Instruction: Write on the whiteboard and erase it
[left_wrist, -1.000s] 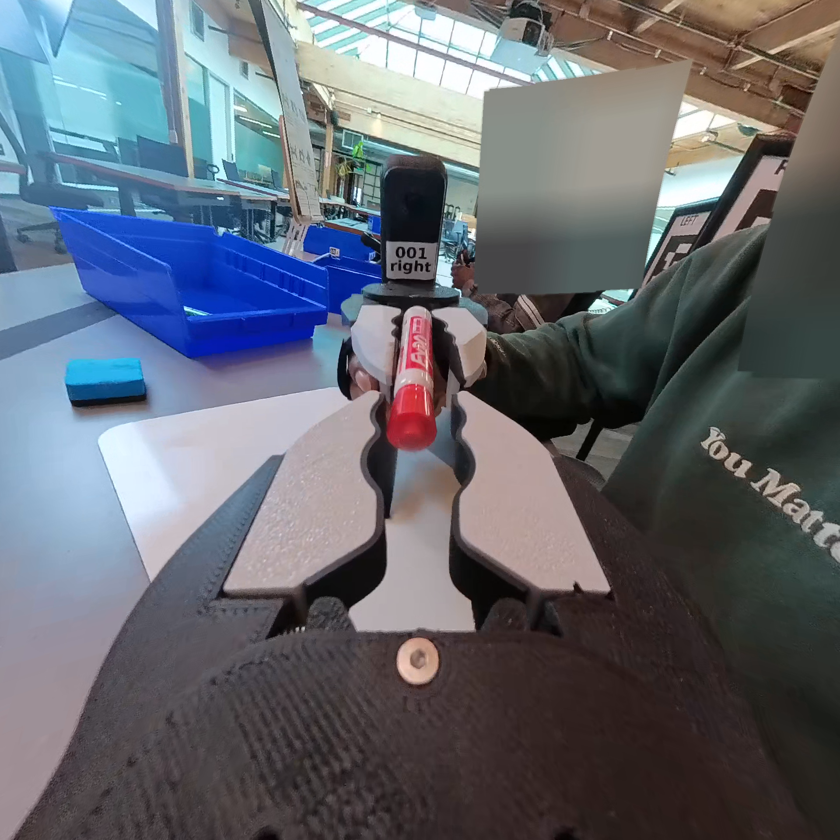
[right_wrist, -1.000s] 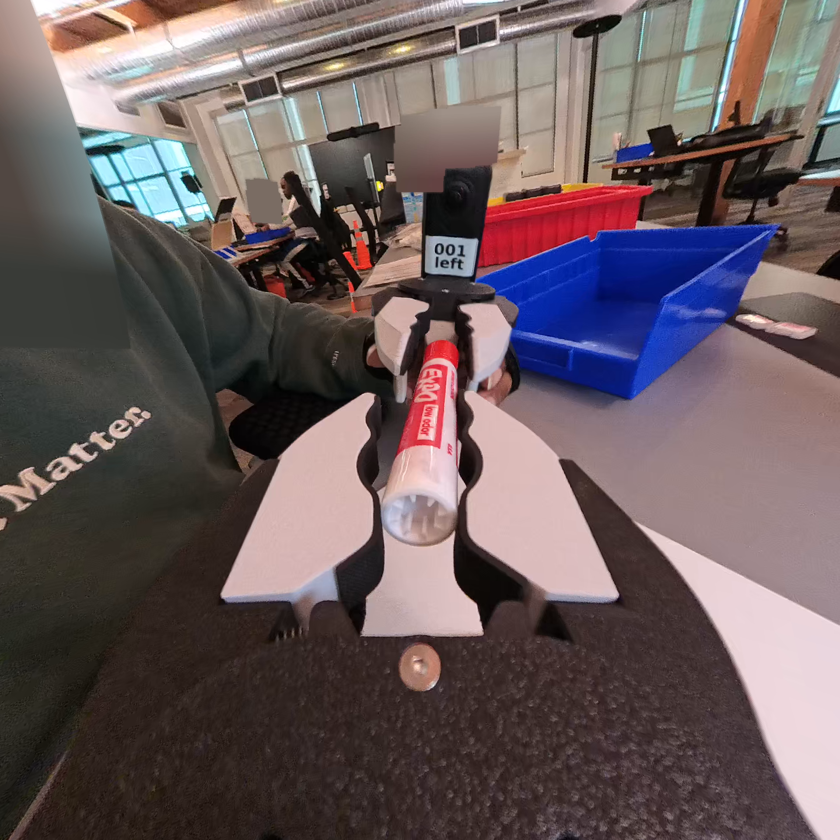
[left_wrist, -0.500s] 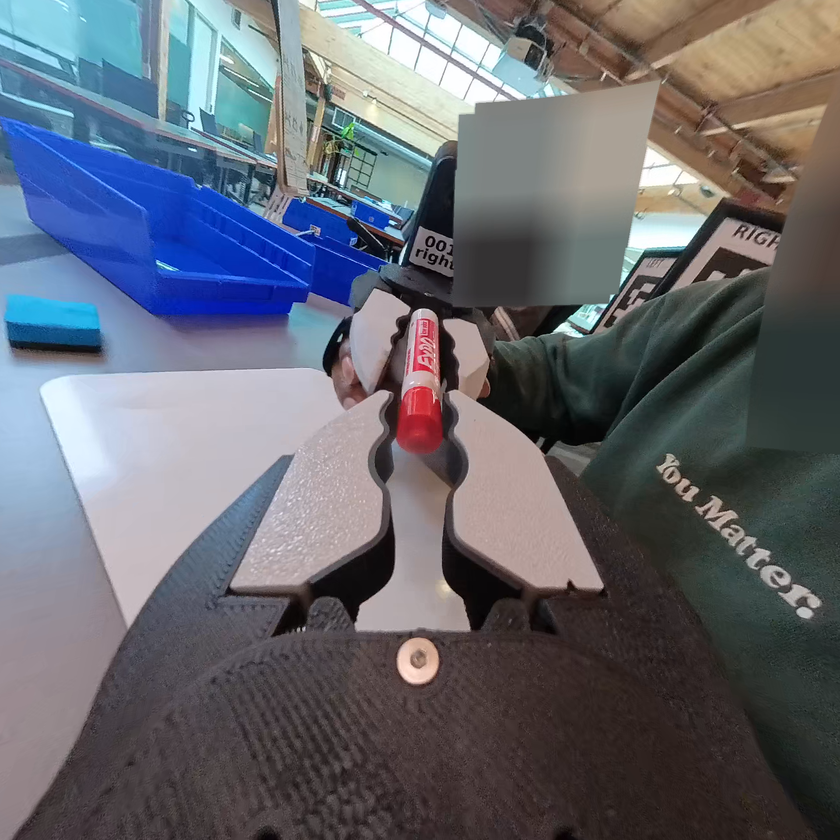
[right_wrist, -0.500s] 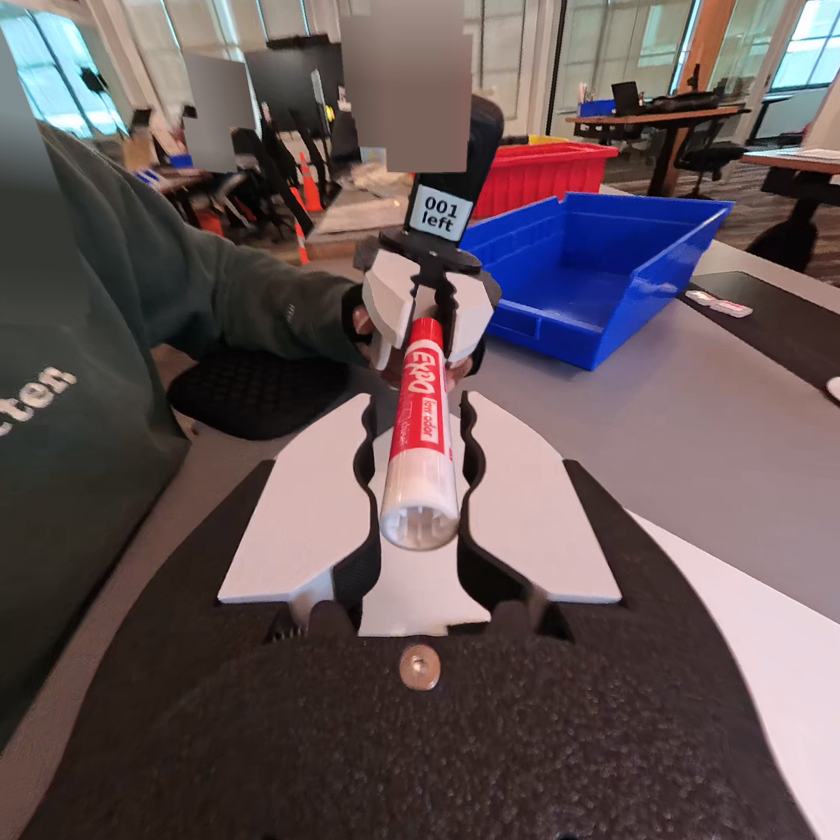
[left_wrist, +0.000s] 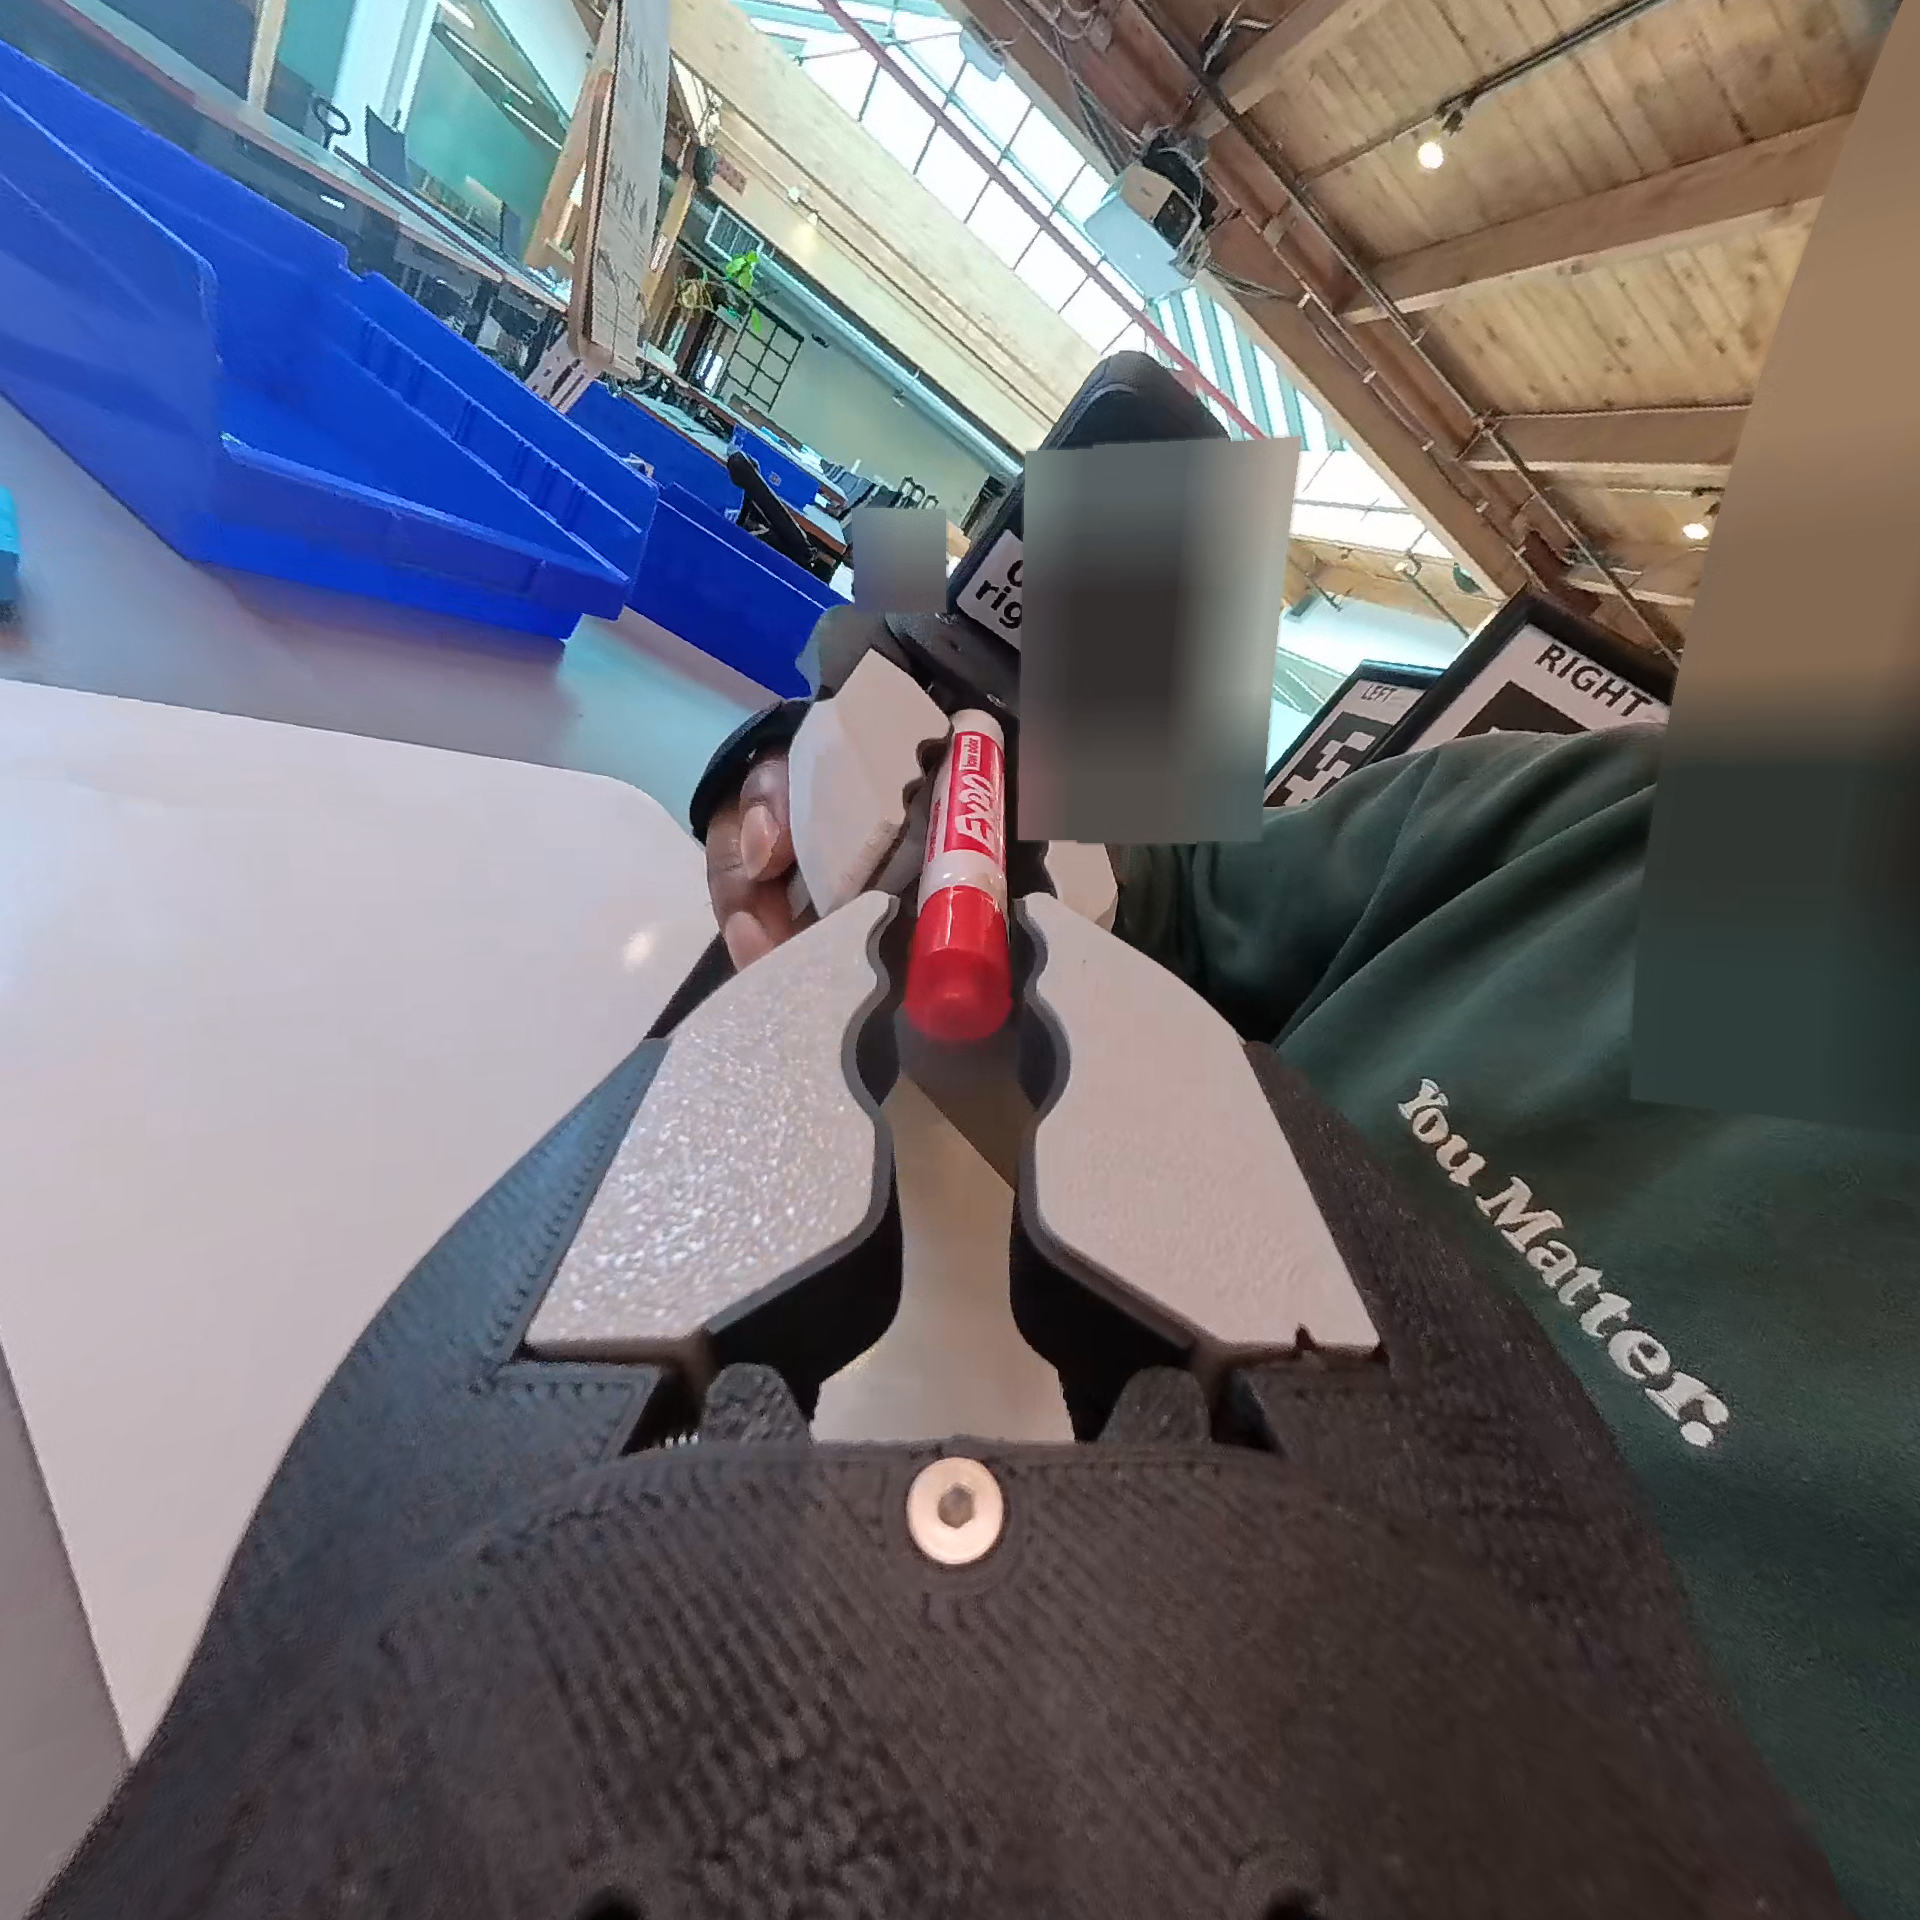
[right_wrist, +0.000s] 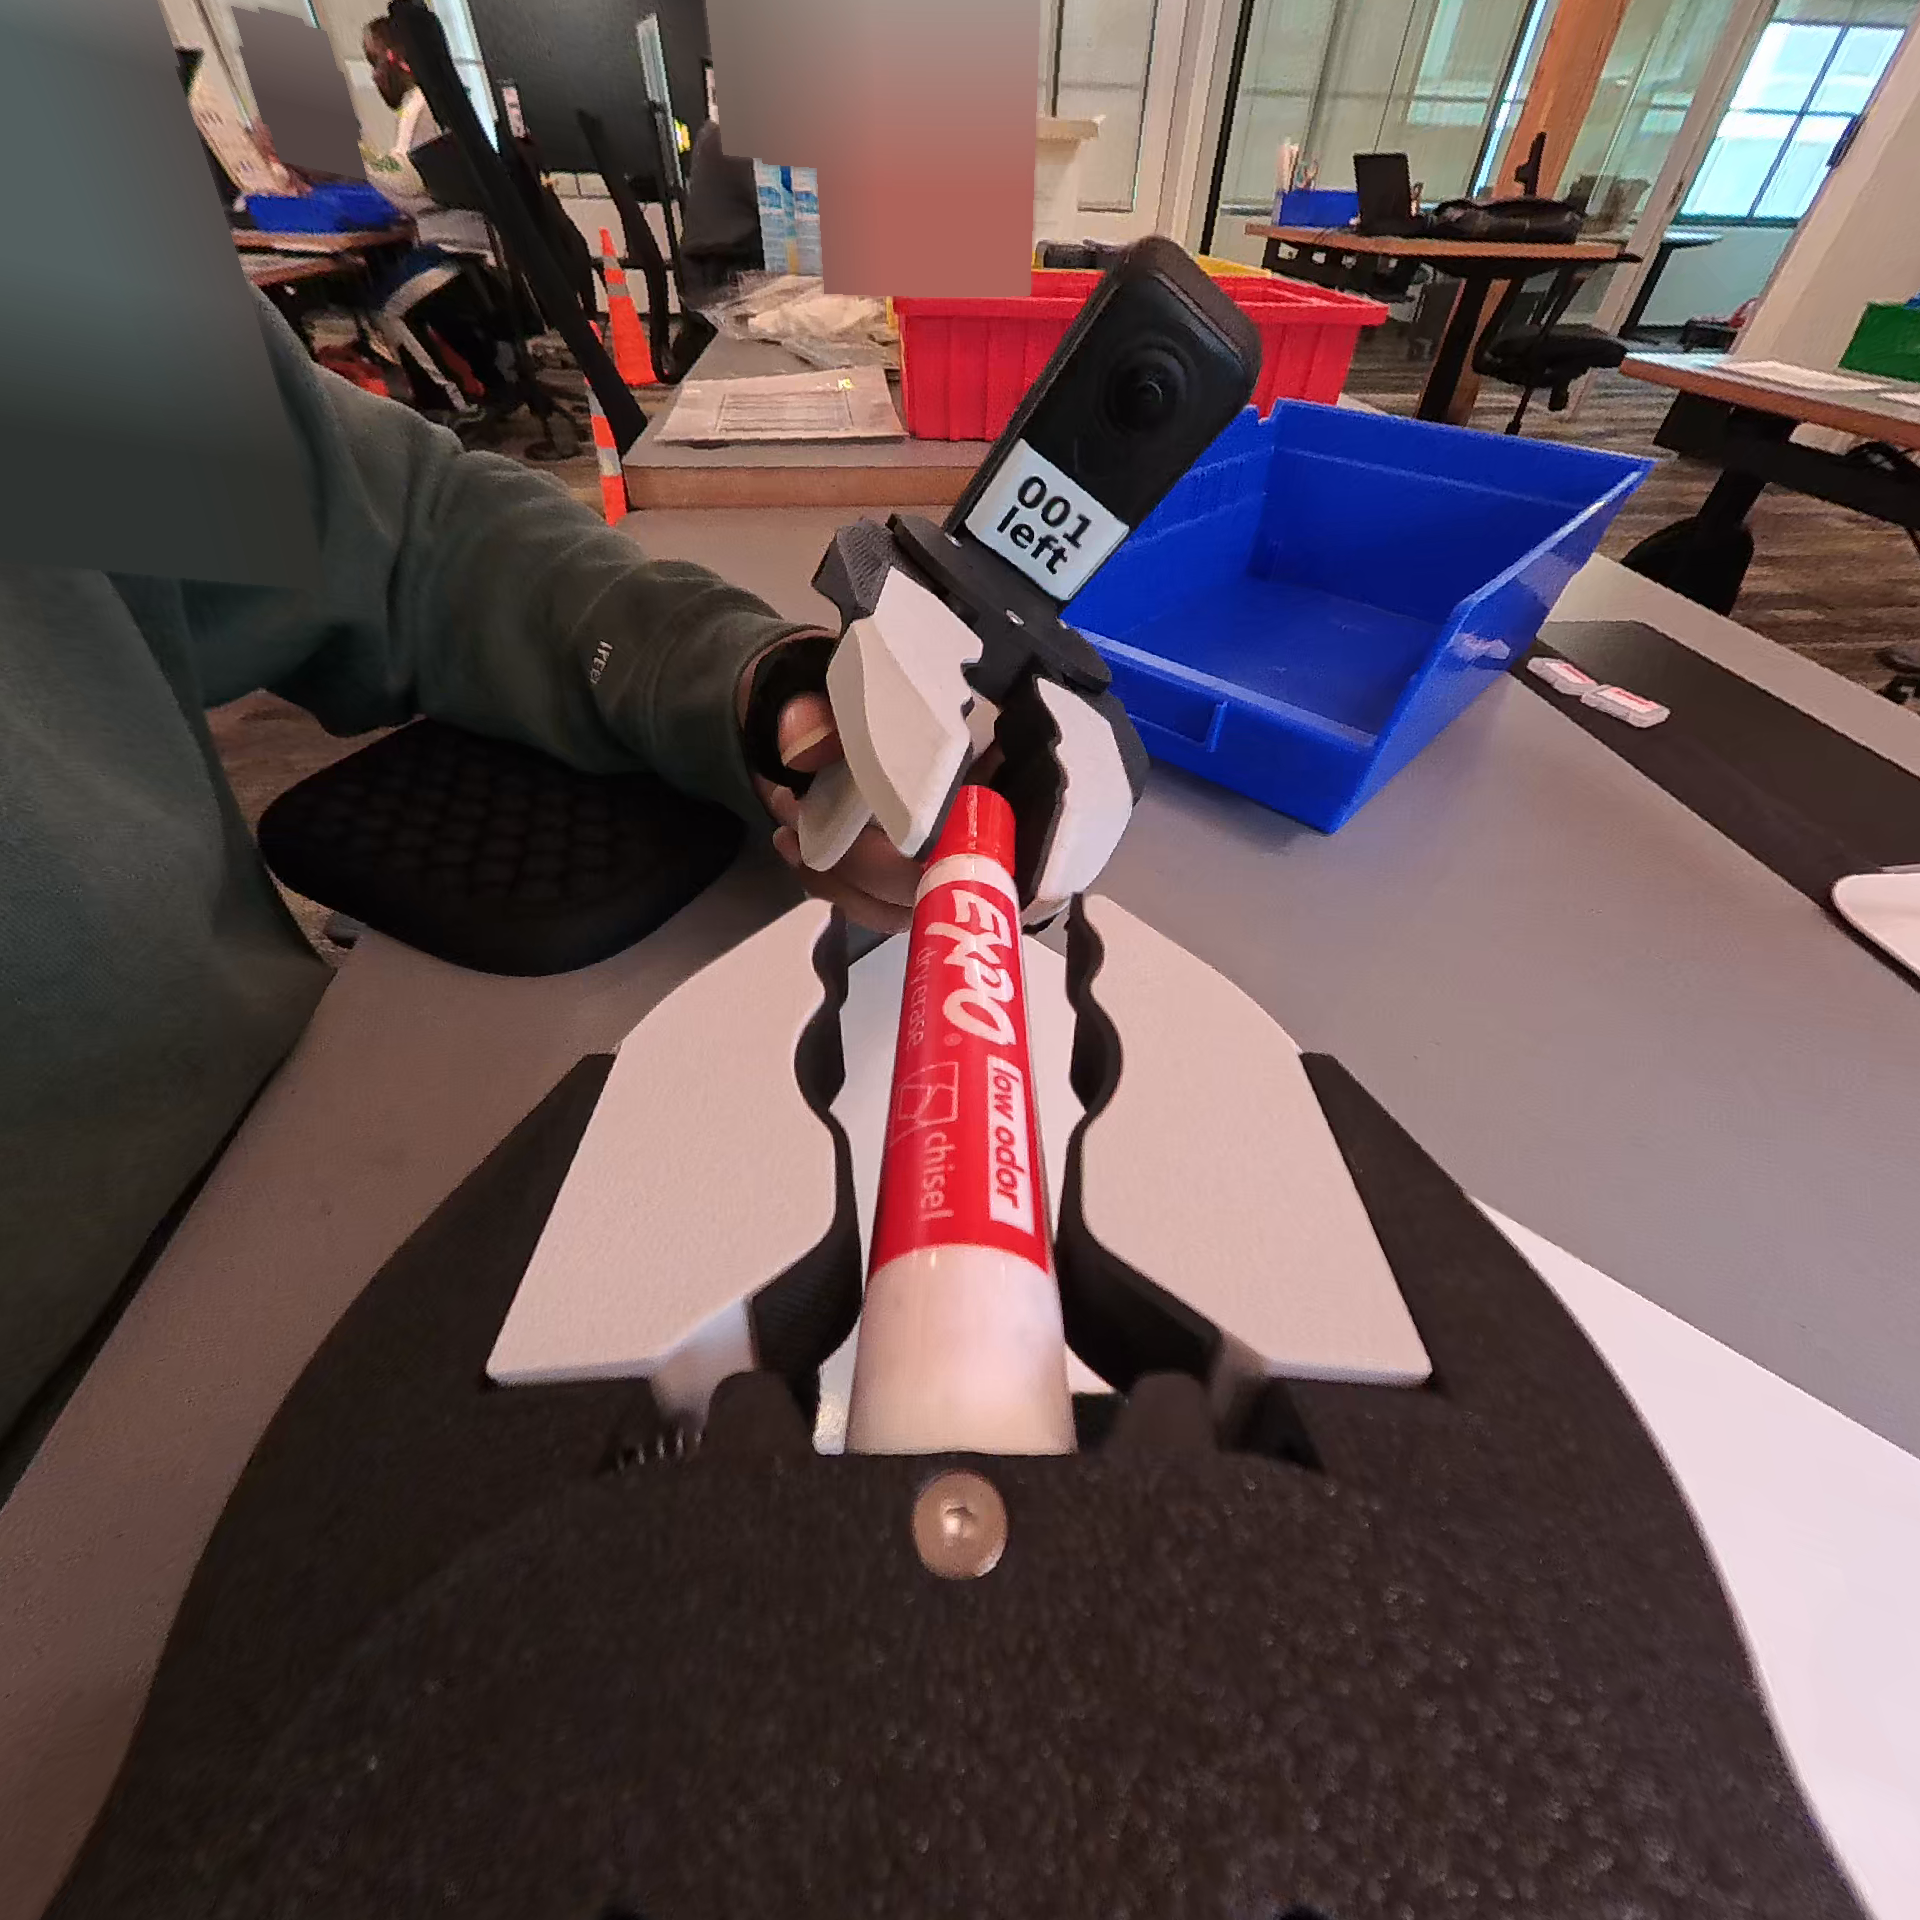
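Left wrist view looks along the left hand-held gripper (left_wrist: 951, 935), whose two grey fingers are closed narrowly on the red cap (left_wrist: 958, 966) of a marker (left_wrist: 966, 821). The marker's white barrel runs away from the cap into the right hand-held gripper (left_wrist: 940, 831), which faces this one and is held by a person's hand (left_wrist: 753, 852) in a dark green sleeve (left_wrist: 1403, 883). Below and to the left lies the whiteboard (left_wrist: 312, 987), flat on the grey table (left_wrist: 260, 644), its rounded corner near the grippers. Blue bins (left_wrist: 364, 447) stand on the table beyond the board's far edge.

Right wrist view shows the same marker (right_wrist: 961, 1122) lengthwise: the right hand-held gripper (right_wrist: 956, 935) has its jaws closed around the labelled barrel, whose white butt end reaches back to the gripper's base. At the far end the left hand-held gripper (right_wrist: 987, 810) clamps the red cap, a hand (right_wrist: 831, 821) wrapped around its grip. Both grippers hover above the table near its front edge, with a sliver of whiteboard (right_wrist: 1766, 1455) at the lower right and a blue bin (right_wrist: 1351, 603) farther back.
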